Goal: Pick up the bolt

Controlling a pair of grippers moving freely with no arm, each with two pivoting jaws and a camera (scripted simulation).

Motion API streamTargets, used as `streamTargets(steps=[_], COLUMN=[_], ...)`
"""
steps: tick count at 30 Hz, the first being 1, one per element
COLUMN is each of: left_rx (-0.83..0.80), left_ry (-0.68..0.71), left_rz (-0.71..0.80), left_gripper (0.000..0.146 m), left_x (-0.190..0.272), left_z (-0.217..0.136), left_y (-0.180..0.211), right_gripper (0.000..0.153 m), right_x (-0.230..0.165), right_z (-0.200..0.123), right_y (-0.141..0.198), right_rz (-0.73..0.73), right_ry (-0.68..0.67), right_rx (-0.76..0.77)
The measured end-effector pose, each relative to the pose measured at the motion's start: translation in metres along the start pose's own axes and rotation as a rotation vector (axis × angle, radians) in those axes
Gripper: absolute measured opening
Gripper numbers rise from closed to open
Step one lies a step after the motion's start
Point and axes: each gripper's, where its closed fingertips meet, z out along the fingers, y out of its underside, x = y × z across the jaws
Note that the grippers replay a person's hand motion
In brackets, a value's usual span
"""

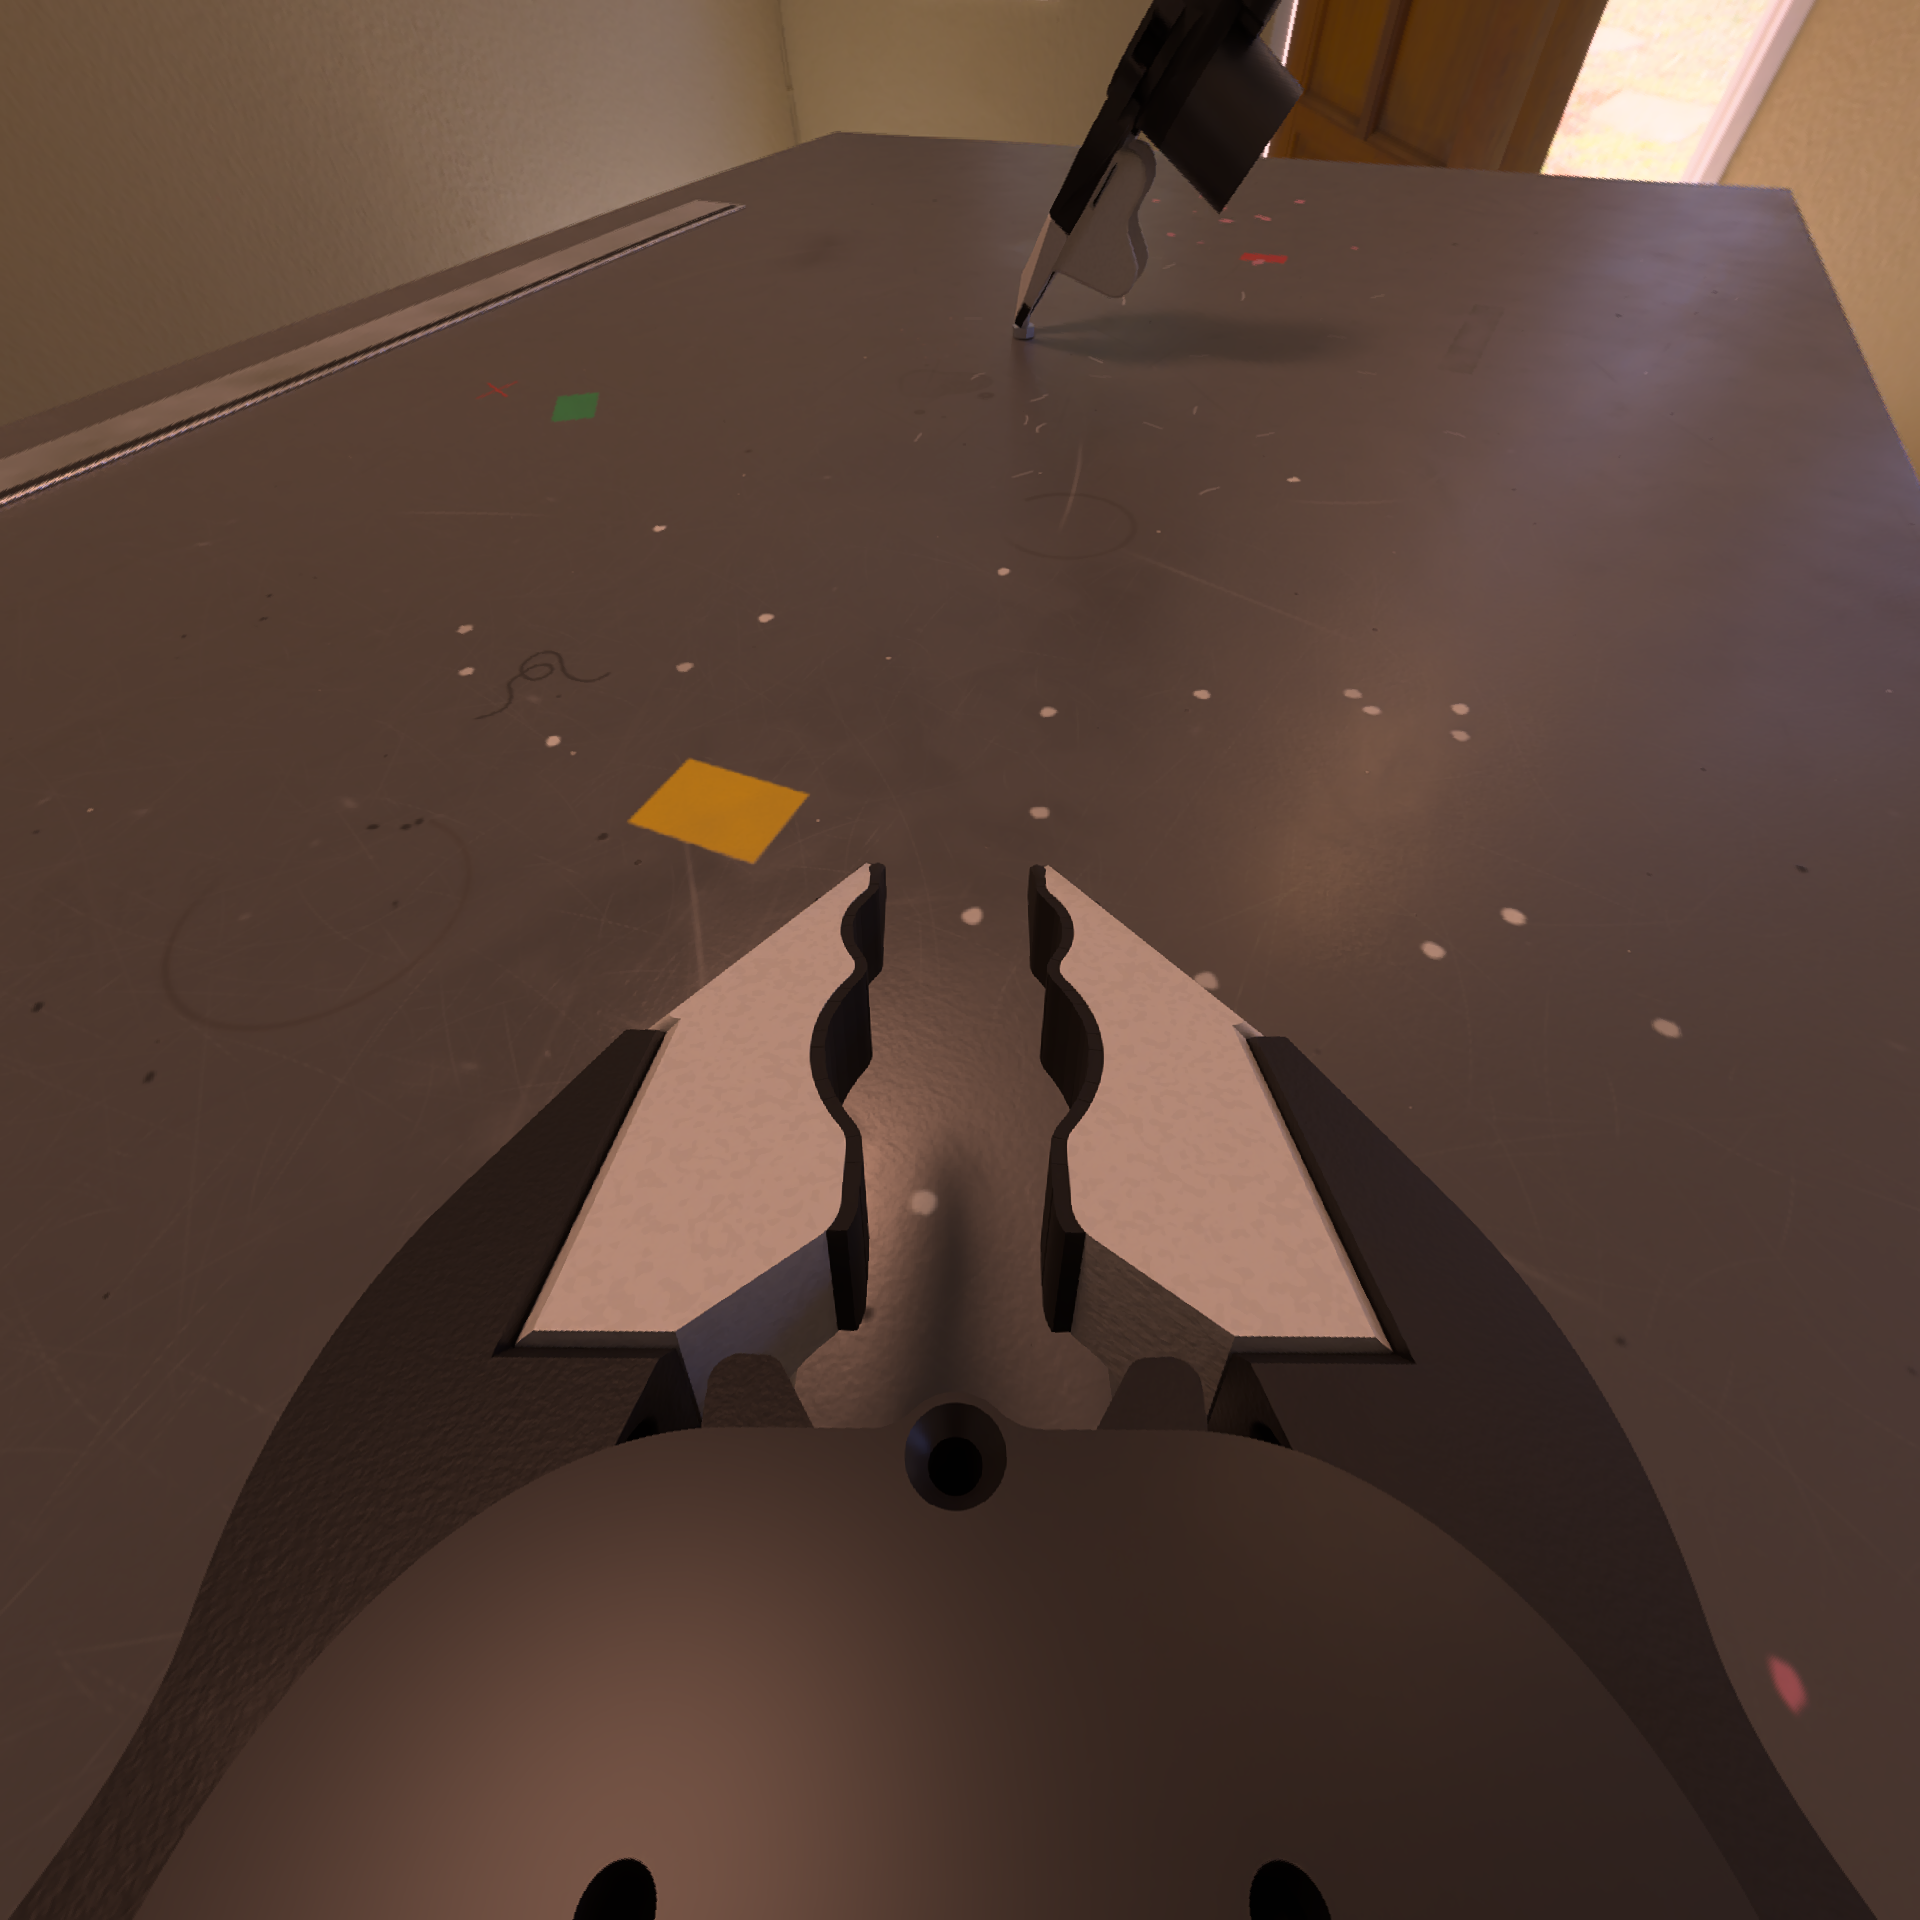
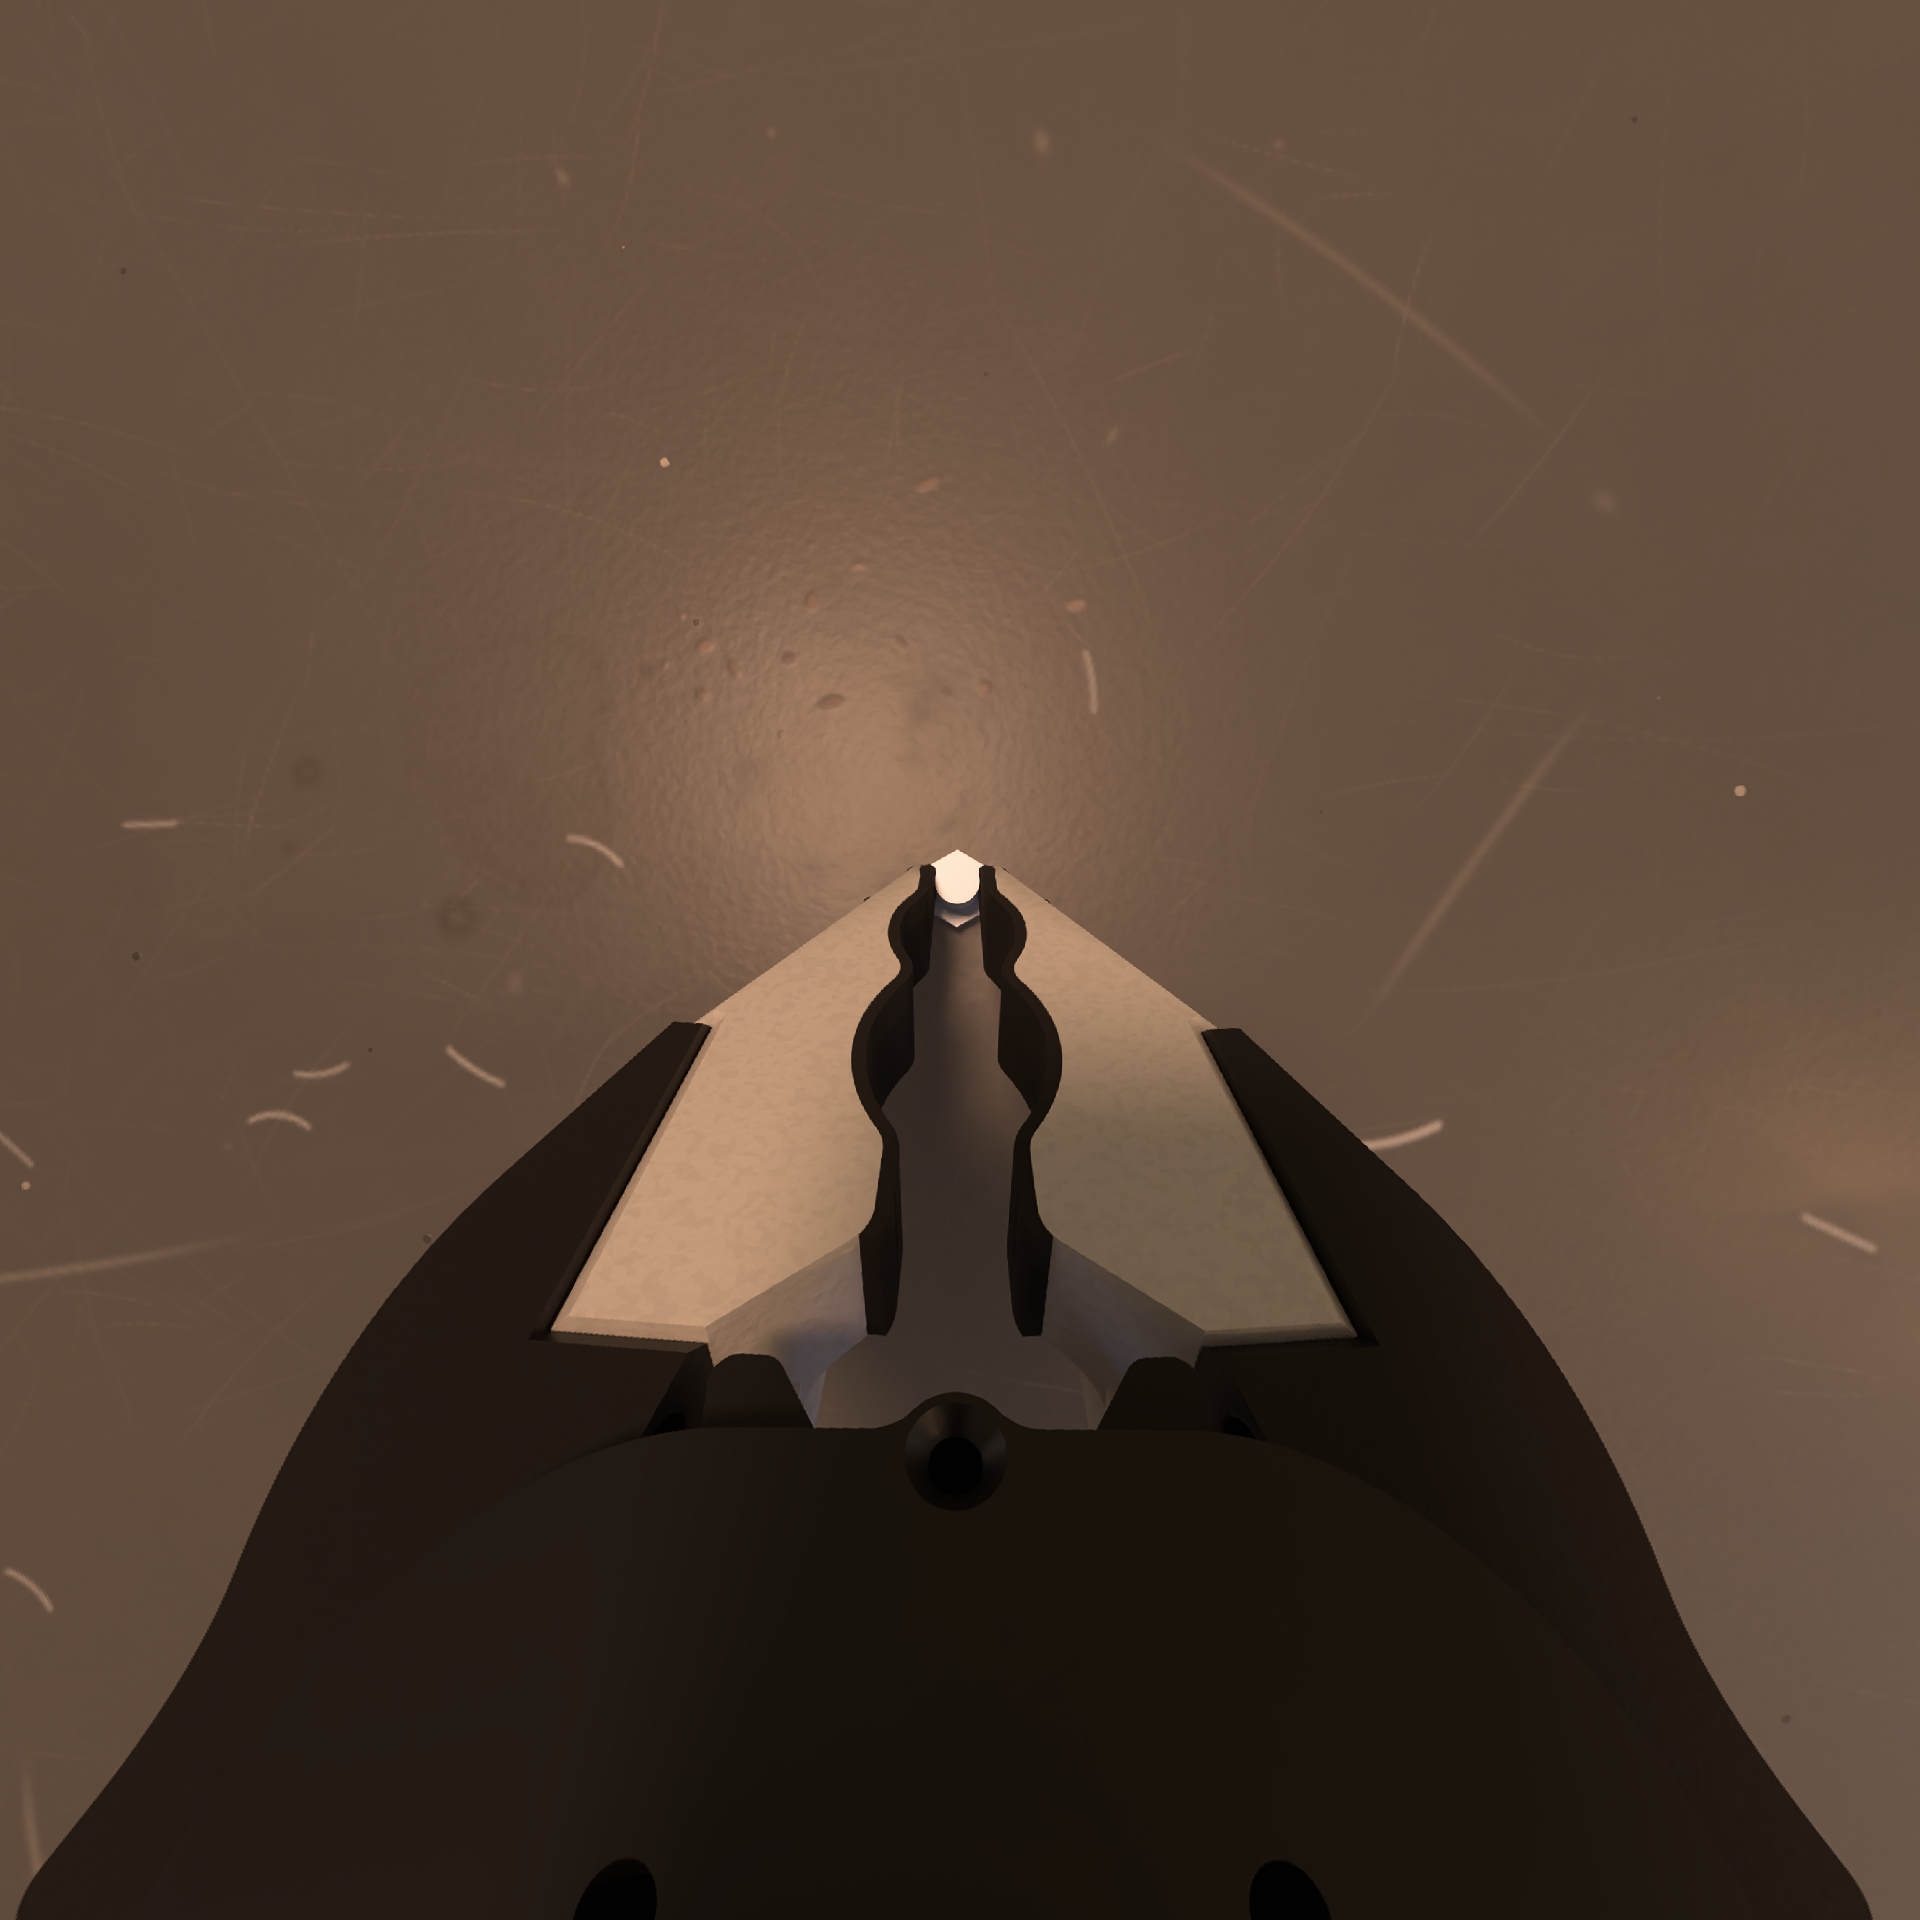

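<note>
Right wrist view looks almost straight down at the scratched grey table [image 2: 1351, 520], and the right gripper [image 2: 956, 883] has its fingers drawn nearly together on the bolt [image 2: 956, 881], a small pale piece pinched at the very fingertips. Only its bright top shows between the dark pads; the shank, if it hangs below, is hidden.

From the left wrist view the same pair shows far off: the right gripper [image 1: 1027, 324] leans steeply with its tip down at the table [image 1: 1558, 623], and the bolt [image 1: 1024, 332] is a pale speck at that tip, touching the surface or just above it (too small to say which). The left gripper [image 1: 956, 894] hangs low over the table with its fingers apart and nothing between them, beside a yellow patch [image 1: 719, 808] and well short of a green patch [image 1: 575, 406].

My reading is that the grasp is made and the lift is not yet done. The next move calls for a straight, slow rise with the squeeze kept firm, since so little of the bolt sits in the pads that a tilt or jerk could let it slip out.
</note>
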Motion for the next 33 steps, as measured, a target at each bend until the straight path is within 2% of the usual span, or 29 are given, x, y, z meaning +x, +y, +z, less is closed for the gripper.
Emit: streamTargets(steps=[18,28,33], left_rx=[-0.008,-0.014,-0.015], left_ry=[0.014,0.018,0.018], left_rz=[0.001,-0.006,-0.006], left_gripper=[0.027,0.027,0.027], left_x=[0.002,0.002,0.002], left_z=[0.000,0.000,0.000], left_y=[0.001,0.002,0.003], right_gripper=[0.008,0.008,0.008], right_x=[-0.007,-0.014,-0.022], right_z=[-0.022,-0.031,-0.043], right_y=[-0.019,-0.031,-0.037], right_rz=[0.026,0.157,0.171], right_ry=[-0.067,-0.195,-0.269], right_rx=[0.119,0.205,0.259])
